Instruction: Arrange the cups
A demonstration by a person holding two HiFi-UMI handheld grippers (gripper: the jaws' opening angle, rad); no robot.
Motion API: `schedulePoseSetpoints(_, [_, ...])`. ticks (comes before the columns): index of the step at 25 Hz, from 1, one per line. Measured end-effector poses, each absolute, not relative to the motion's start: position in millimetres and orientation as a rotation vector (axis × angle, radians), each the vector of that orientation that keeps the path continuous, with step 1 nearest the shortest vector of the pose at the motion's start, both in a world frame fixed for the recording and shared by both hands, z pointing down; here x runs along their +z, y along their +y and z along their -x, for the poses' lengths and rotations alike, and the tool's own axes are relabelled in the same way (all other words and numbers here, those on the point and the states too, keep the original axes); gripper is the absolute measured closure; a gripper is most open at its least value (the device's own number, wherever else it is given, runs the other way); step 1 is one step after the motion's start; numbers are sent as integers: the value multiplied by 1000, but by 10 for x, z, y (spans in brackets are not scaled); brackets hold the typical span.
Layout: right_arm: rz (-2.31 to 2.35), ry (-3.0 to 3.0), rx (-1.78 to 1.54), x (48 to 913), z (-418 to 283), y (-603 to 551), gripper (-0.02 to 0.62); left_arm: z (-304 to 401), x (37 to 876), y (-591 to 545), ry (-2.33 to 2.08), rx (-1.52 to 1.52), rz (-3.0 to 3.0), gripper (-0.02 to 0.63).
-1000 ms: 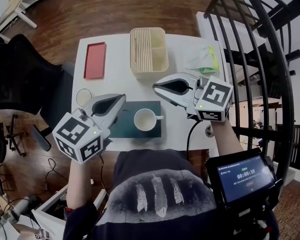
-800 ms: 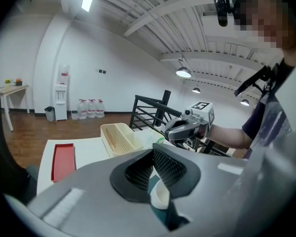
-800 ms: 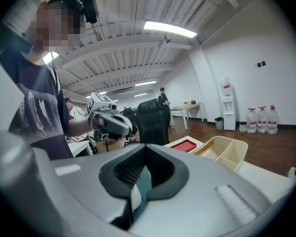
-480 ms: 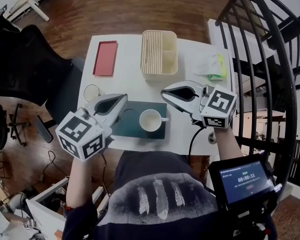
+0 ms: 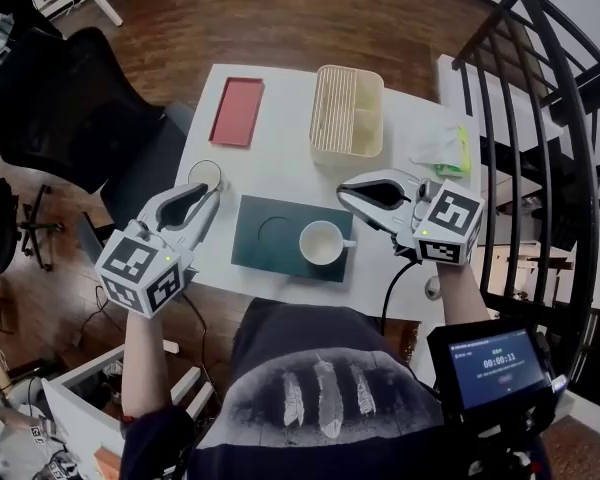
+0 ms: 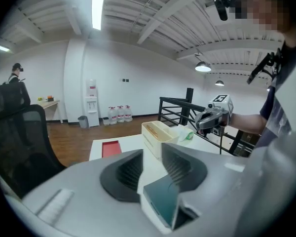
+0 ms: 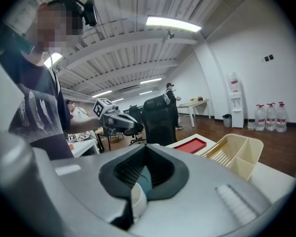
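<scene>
Two white cups, one on the dark green tray and one off it.
Widest is the white counter (image 5: 280,173), then a cream divided box (image 5: 348,111) with one long ribbed compartment beside two small ones. The dark green tray (image 5: 265,253) holds the handled cup (image 5: 321,242) on its right half. A red tray (image 5: 237,112) lies at the far left. The second cup (image 5: 205,175) stands on bare counter, just beside the left gripper (image 5: 212,196), whose jaws have just been opening to a narrow gap with nothing between them. The right gripper (image 5: 348,192) hovers right of the green tray, jaws together, empty.
</scene>
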State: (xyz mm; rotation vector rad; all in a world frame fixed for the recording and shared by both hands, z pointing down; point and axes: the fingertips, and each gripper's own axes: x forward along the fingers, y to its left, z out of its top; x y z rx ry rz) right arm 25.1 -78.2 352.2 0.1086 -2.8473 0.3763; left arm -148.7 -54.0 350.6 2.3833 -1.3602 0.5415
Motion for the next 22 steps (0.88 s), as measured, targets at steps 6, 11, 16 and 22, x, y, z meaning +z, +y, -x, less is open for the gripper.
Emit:
schedulePoseSetpoints(6, [-112,-2835,377,3490,-188,-797,592,2170,3808,-579,-1414,830,-2286,344])
schedulePoseSetpoints(11, [-138,-2810,377,3566,-67,-796,592,2542,4463,-553,-1251,1157,-2200,293])
schedulePoseSetpoints(16, [-165,-2788,381,3612,96,-795,592,2629,4918,-603,-1121,1320,-2181,293])
schedulePoseSetpoints(22, [-182,-2737,357,3712,260,-764,592,2635,5429,-692,-988,1394,-2192,293])
